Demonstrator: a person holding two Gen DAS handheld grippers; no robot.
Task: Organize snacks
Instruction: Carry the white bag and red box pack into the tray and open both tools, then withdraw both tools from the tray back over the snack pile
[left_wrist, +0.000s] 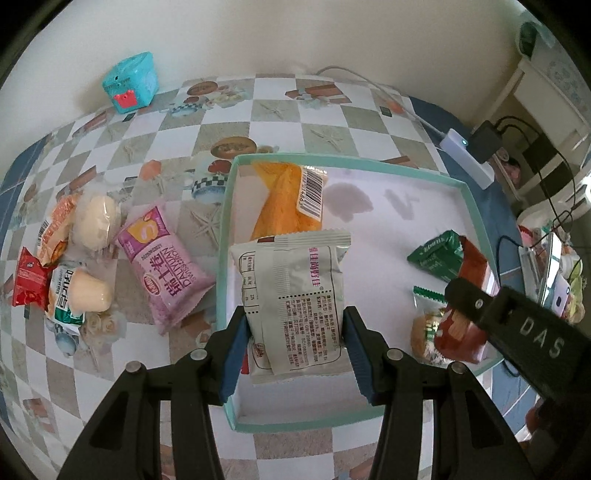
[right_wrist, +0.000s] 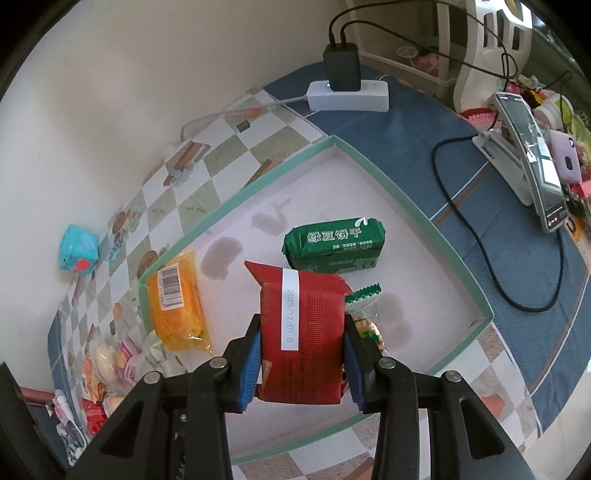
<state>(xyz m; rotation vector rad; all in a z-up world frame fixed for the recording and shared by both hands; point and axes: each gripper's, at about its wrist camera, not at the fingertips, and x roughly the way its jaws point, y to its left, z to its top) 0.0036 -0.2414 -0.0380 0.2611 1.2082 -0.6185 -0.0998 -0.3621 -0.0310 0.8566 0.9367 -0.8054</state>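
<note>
I am holding a grey snack packet (left_wrist: 295, 295) in my left gripper (left_wrist: 295, 343) over the box (left_wrist: 474, 206), ready to drop in. My right gripper (right_wrist: 301, 354) is squeezing a red packet (right_wrist: 301, 332) there too, beside the green biscuits (right_wrist: 334, 242).

a teal cube-shaped toy with a red mouth (left_wrist: 130, 82) sat by the cream wall (left_wrist: 258, 33) on the checkered, shell-printed tablecloth (left_wrist: 325, 133). on the cloth's blue border lay a white power strip (right_wrist: 349, 96) with a black charger block (right_wrist: 341, 68) plugged into it, black cables (right_wrist: 476, 229) trailing off. near them a phone leaned in a white stand (right_wrist: 528, 162), just beside a small lilac device (right_wrist: 567, 162).
</note>
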